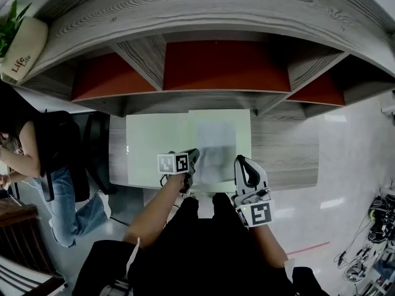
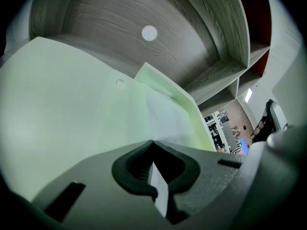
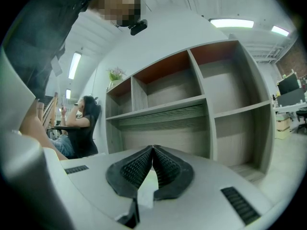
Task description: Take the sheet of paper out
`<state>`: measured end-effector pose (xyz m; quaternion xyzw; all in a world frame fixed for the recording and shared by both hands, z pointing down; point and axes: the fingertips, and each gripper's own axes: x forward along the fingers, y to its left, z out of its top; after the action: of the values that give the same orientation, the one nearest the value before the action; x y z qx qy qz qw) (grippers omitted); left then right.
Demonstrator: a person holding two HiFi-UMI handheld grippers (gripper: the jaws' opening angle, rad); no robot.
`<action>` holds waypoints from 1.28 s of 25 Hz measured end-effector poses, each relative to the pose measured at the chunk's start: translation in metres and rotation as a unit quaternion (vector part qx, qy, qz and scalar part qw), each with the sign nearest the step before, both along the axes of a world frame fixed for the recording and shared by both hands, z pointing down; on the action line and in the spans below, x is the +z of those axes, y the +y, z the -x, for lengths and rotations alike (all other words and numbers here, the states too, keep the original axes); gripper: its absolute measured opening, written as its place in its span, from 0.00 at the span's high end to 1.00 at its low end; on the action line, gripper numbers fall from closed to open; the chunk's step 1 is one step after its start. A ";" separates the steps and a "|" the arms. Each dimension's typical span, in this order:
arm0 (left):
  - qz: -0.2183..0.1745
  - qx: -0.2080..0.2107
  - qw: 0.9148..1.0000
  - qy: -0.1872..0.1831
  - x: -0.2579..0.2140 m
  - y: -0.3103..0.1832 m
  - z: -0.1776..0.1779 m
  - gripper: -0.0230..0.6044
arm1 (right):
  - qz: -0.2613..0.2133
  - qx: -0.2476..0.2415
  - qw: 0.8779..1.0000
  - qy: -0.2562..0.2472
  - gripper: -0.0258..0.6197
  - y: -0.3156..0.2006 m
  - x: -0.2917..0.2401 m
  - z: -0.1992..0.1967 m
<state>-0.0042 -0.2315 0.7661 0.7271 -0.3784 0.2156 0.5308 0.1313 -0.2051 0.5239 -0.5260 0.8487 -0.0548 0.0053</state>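
A pale green folder (image 1: 154, 143) lies on the small desk, with a whitish sheet of paper (image 1: 216, 142) on its right half. My left gripper (image 1: 192, 157) points down at the sheet's near left corner. In the left gripper view its jaws (image 2: 153, 143) are shut where the sheet (image 2: 168, 116) reaches them, and a thin white strip shows between the pads. The folder (image 2: 62, 109) fills the left of that view, one edge raised. My right gripper (image 1: 241, 163) hovers level at the desk's front right, shut (image 3: 152, 148) with nothing gripped, facing the shelves.
A grey shelf unit with red back panels (image 1: 225, 66) stands behind the desk (image 1: 284, 147) and shows in the right gripper view as the shelf unit (image 3: 206, 104). A seated person (image 1: 37, 159) is at the left. A potted plant (image 1: 21, 42) stands on the shelf top, and cables (image 1: 376, 224) lie on the floor to the right.
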 end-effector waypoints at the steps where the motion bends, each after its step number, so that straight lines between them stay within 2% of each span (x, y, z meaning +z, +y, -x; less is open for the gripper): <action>1: 0.000 0.000 1.000 -0.004 0.000 0.000 0.002 0.95 | 0.000 -0.001 1.000 0.001 0.92 0.000 0.000 0.001; 10: -0.008 -0.010 1.000 -0.026 -0.003 -0.002 0.030 0.95 | 0.000 -0.007 1.000 0.006 0.92 0.003 -0.003 0.011; 23: -0.050 -0.032 0.995 -0.075 -0.022 -0.003 0.092 0.95 | -0.020 -0.019 0.999 0.023 0.92 -0.004 -0.016 0.033; 32: -0.084 -0.049 0.990 -0.102 -0.046 0.003 0.134 0.95 | -0.033 -0.043 0.998 0.023 0.92 0.001 -0.027 0.064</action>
<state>-0.1382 -0.2287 0.7205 0.7236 -0.4828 0.2300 0.4364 0.0676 -0.2044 0.4970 -0.4898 0.8717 -0.0146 0.0004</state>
